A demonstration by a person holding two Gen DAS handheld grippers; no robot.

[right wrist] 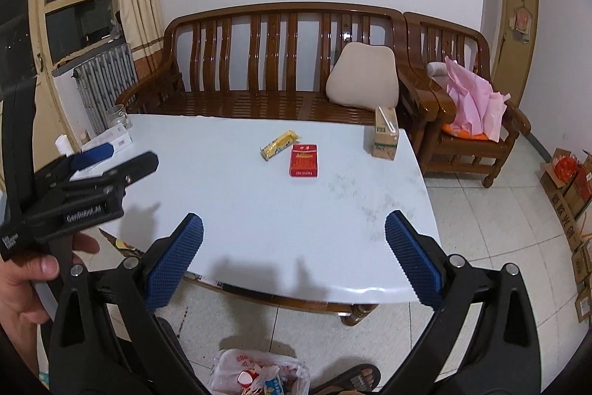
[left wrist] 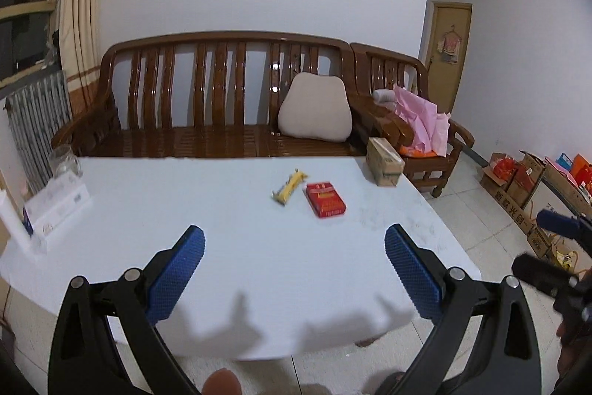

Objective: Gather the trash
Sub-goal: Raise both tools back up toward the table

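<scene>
I hold my left gripper (left wrist: 294, 241) and right gripper (right wrist: 294, 239) spread wide and empty above the white table (left wrist: 222, 228), short of the flat red cigarette pack (left wrist: 325, 199) and yellow snack wrapper (left wrist: 289, 186).

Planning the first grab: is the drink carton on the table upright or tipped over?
Upright. The drink carton stands on its base at the white table's far right corner, straw across its top.
</scene>
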